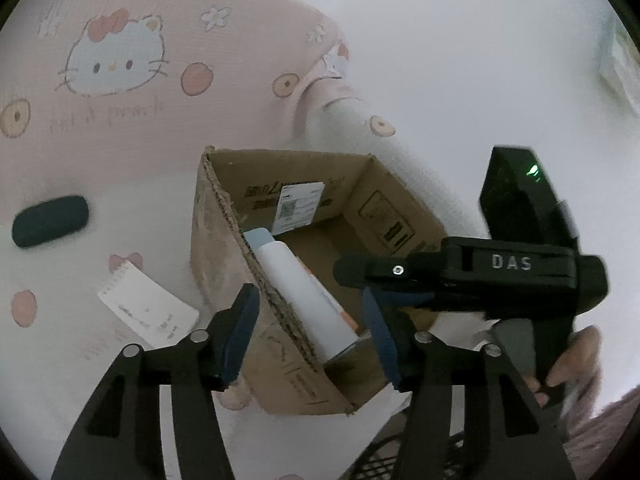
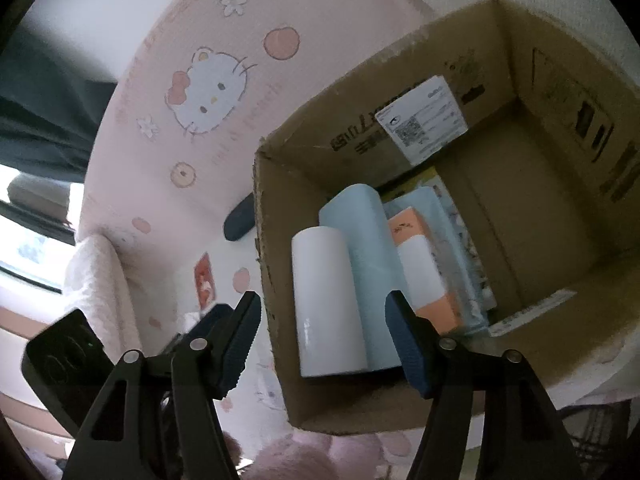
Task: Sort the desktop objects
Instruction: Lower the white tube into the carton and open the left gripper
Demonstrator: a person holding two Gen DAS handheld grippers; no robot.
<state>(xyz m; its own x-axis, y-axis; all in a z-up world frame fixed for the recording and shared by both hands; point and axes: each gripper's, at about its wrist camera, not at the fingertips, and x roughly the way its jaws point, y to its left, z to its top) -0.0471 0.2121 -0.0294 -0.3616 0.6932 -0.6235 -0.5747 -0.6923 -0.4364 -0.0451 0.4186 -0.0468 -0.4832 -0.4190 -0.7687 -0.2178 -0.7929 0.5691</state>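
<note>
An open cardboard box (image 1: 224,248) stands on a pink cartoon-cat cloth. Inside it lie a white cylinder (image 2: 328,304), a pale blue roll (image 2: 368,240) and an orange-and-white carton (image 2: 424,276) side by side, on top of flat printed items. My right gripper (image 2: 324,316) hangs open above the box's (image 2: 540,140) near corner, the white cylinder showing between its fingers without touching the pads. My left gripper (image 1: 310,320) is open over the box's near wall, holding nothing. The right gripper (image 1: 352,276) reaches over the box from the right.
A dark oblong case (image 1: 50,220) and a small spiral notepad (image 1: 148,312) lie on the cloth left of the box. A hand (image 1: 572,360) holds the right tool. A wire basket edge (image 1: 380,464) shows at the bottom. A pink plush (image 2: 304,456) sits near the box.
</note>
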